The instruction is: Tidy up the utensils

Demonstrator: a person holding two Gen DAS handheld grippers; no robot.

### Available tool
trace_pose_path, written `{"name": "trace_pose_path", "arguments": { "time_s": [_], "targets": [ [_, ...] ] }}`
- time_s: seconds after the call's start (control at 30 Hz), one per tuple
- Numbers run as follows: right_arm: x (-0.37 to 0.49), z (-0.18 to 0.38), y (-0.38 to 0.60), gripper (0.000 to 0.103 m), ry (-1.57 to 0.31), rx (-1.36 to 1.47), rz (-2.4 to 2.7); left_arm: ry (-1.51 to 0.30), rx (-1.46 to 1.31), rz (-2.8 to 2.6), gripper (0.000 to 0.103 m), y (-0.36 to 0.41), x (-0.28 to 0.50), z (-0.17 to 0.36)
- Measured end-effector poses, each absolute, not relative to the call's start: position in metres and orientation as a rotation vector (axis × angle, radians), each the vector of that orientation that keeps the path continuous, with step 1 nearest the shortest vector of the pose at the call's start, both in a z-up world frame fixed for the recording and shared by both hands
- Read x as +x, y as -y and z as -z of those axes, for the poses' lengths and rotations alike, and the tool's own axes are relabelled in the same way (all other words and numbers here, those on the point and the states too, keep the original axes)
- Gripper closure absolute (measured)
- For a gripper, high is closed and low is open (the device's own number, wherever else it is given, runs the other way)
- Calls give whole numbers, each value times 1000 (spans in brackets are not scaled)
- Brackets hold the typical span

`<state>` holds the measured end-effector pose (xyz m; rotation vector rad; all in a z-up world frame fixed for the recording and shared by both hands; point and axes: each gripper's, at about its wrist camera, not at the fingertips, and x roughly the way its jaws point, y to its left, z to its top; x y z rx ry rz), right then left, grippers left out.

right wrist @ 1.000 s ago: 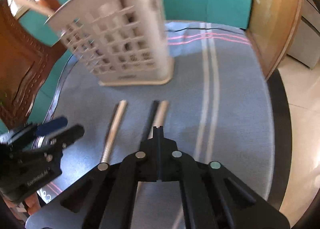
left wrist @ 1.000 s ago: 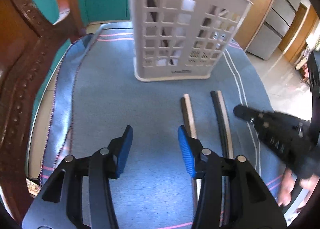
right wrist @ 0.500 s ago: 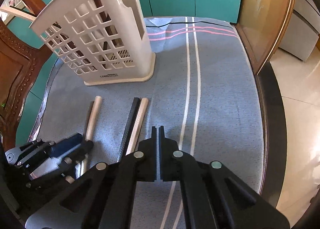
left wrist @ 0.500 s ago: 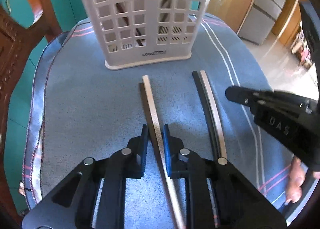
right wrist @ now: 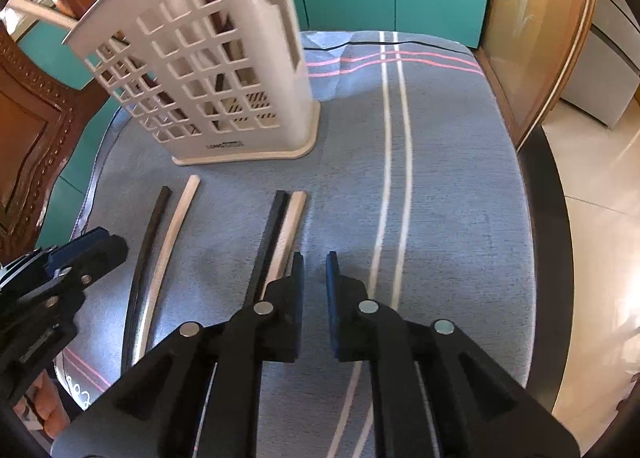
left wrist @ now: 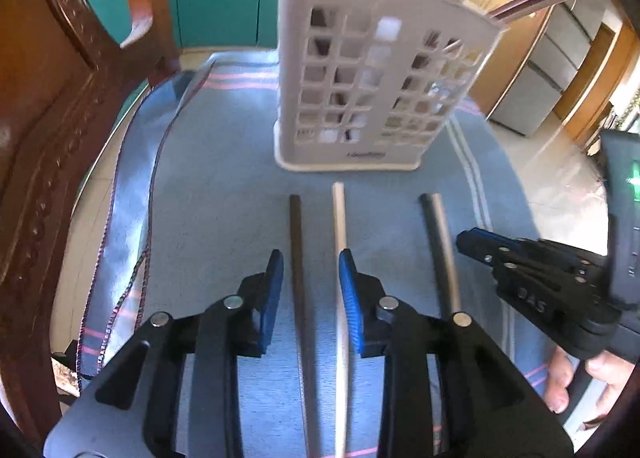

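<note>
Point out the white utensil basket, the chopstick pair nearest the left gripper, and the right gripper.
White utensil basket (right wrist: 224, 90): right wrist view, on its lattice front wall.
Left chopstick pair (left wrist: 339, 226): left wrist view, on the pale stick's upper shaft.
Right gripper (right wrist: 315, 270): right wrist view, midway between its fingertips.

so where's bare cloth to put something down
Free: the cloth right of the white stripes, out to the table edge. Crowded: in front of the holder, where both chopstick pairs lie.
</note>
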<state>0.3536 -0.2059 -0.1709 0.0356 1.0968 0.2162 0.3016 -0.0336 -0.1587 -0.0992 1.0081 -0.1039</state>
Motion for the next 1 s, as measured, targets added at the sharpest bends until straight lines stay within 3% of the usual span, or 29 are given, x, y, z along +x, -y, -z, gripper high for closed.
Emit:
{"name": "trace_pose_path", "arguments": {
  "time_s": [0.23, 0.63, 1.0],
  "targets": [
    [350, 175, 192, 91, -1097, 4, -244, -1068, -77, 47, 73, 24, 311, 175],
    [341, 175, 177, 86, -1092, 0, -275, -1087, -24, 29, 61, 28, 311, 182],
    [346, 177, 193, 86, -1105, 8, -229, -1087, -27, -1, 61, 21, 316, 182]
  ]
}}
